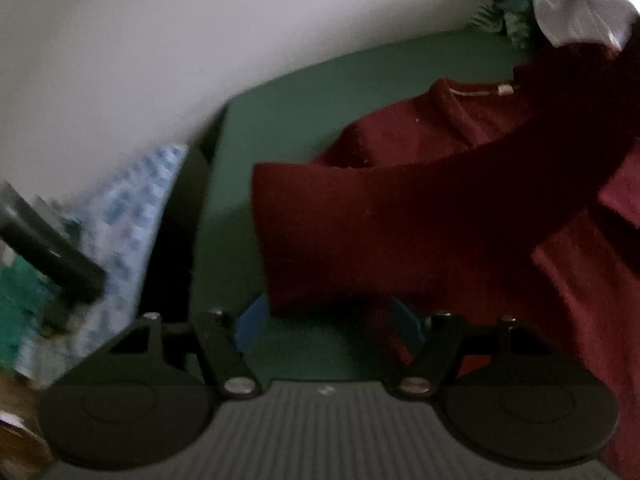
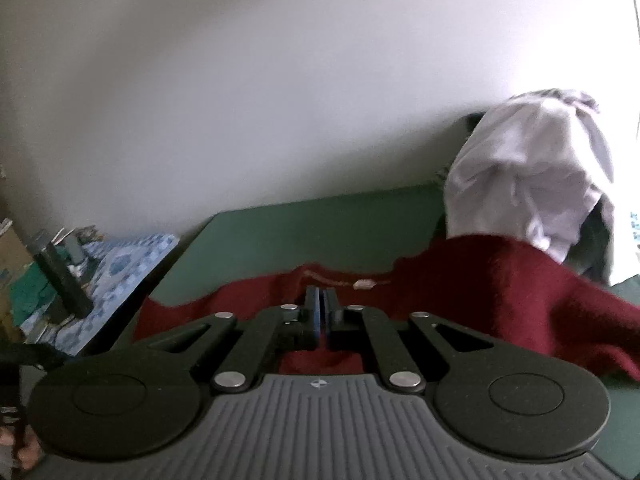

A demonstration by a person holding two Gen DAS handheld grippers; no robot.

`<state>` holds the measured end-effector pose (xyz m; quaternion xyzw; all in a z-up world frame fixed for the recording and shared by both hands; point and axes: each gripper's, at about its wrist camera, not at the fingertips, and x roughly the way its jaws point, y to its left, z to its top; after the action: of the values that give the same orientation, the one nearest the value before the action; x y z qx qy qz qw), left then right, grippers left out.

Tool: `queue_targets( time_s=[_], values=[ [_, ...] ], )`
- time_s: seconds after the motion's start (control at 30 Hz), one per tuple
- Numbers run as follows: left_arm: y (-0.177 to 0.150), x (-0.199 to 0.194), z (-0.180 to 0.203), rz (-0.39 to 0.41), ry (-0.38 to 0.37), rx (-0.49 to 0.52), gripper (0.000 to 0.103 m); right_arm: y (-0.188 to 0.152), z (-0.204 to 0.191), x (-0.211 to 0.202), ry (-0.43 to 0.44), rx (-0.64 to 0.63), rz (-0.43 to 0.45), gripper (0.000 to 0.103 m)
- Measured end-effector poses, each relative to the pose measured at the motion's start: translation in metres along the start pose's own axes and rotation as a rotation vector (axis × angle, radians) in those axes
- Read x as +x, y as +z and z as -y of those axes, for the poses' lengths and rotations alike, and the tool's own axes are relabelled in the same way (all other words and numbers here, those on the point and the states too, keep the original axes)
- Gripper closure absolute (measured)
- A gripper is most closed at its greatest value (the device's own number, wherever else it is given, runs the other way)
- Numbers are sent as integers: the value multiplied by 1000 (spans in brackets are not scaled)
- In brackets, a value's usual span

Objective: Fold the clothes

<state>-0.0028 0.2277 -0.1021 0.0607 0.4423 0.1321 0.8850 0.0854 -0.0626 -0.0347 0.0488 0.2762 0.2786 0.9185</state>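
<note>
A dark red sweater (image 1: 440,140) lies on the green table (image 1: 280,120), collar toward the wall. One sleeve (image 1: 360,232) is lifted and stretches from the upper right down to the left gripper (image 1: 326,320). That gripper is open, and the sleeve's cuff hangs between its wide-spread blue pads without being pressed. In the right wrist view the right gripper (image 2: 320,312) is shut, its blue pads together, with the sweater (image 2: 520,300) behind and below them. A raised ridge of sleeve runs off to the right. The pinch itself is hidden.
A heap of white and patterned clothes (image 1: 576,4) (image 2: 528,172) sits at the table's far right by the wall. Left of the table are a blue-checked cloth (image 1: 132,220) (image 2: 120,272), a dark bar-shaped object (image 1: 52,248) (image 2: 60,280) and clutter.
</note>
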Motion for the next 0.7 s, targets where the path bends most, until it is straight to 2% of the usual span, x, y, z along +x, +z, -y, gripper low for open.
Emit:
queue_targets(
  time_s=[0.07,0.13,0.2,0.23,0.27,0.3,0.33,0.37,0.43,0.53,0.7],
  values=[
    [3,9,-1,6,-26,-47,34,2,3,1,-26,-13,5,101],
    [6,17,-2,15,-43,-83,34,2,7,6,-40,-12,-42,100],
    [4,23,0,20,-35,-85,34,-7,16,9,-41,47,-86,90],
    [2,24,1,20,-31,-84,34,-14,21,11,-45,70,-110,90],
    [0,23,2,19,-32,-86,34,-22,26,14,-55,91,-136,84],
    [-3,23,2,20,-33,-88,34,-34,32,17,-76,121,-165,71],
    [-5,23,3,26,-34,-88,34,-45,37,20,-97,152,-194,66],
    [-8,22,4,32,-35,-86,33,-56,43,23,-117,183,-223,63],
    [-11,23,4,42,-34,-80,30,-73,53,25,-129,253,-261,63],
    [-15,24,4,56,-33,-77,29,-81,56,30,-123,309,-242,63],
    [-18,25,5,70,-30,-102,27,-77,32,53,-140,132,-187,57]
  ],
)
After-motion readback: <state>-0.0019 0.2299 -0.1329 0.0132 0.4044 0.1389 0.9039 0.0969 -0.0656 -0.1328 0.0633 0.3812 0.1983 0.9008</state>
